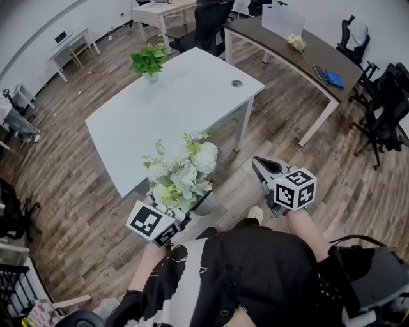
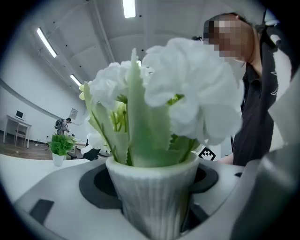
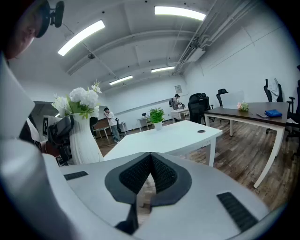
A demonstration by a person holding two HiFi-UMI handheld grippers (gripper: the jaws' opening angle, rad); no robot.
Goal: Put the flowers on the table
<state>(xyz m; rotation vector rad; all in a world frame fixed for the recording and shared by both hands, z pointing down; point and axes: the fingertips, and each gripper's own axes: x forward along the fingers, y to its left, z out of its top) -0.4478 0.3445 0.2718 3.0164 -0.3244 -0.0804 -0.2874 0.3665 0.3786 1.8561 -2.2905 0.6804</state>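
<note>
Ahead, a potted plant (image 1: 149, 59) tops the white table (image 1: 172, 108); left gripper (image 1: 183, 216) pinches the flower vase (image 2: 154, 201), right gripper (image 1: 257, 165) pressed together.

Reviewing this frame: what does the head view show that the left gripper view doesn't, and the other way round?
Only the head view: the dark desk with a blue item on it, and the round cable hole in the white table.
Only the left gripper view: the left gripper seen close, its jaws pressed on the ribbed vase, plus the ceiling lights.
Both: the white flowers, the white table and the small green plant standing on it.
</note>
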